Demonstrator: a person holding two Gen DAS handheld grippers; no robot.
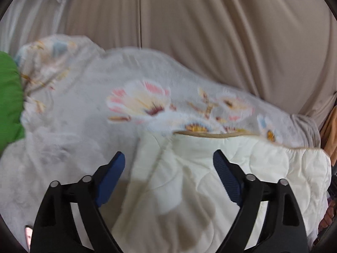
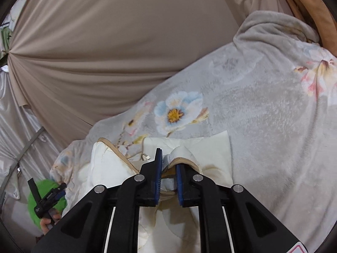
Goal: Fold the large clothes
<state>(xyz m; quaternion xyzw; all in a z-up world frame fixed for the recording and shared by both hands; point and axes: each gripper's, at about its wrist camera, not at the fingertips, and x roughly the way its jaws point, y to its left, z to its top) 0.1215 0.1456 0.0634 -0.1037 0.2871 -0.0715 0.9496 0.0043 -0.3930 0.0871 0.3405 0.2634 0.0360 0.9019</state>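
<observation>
A large grey fleece blanket with a flower print (image 1: pixel 134 101) lies spread out, its cream quilted underside (image 1: pixel 189 179) turned up along a tan-trimmed edge. My left gripper (image 1: pixel 168 160) is open and empty just above the cream side. In the right wrist view the same blanket (image 2: pixel 263 126) fills the right half. My right gripper (image 2: pixel 169 164) is shut on a bunched fold of the blanket's cream edge (image 2: pixel 181 151). The left gripper (image 2: pixel 48 198) shows small at the lower left of that view.
Beige curtain fabric (image 1: pixel 210 31) hangs behind the blanket and also shows in the right wrist view (image 2: pixel 105 42). A green cushion (image 1: pixel 9 97) lies at the blanket's left end. Shiny white cloth (image 2: pixel 14 126) hangs at the left. Tan fabric (image 2: pixel 305 6) lies at the upper right.
</observation>
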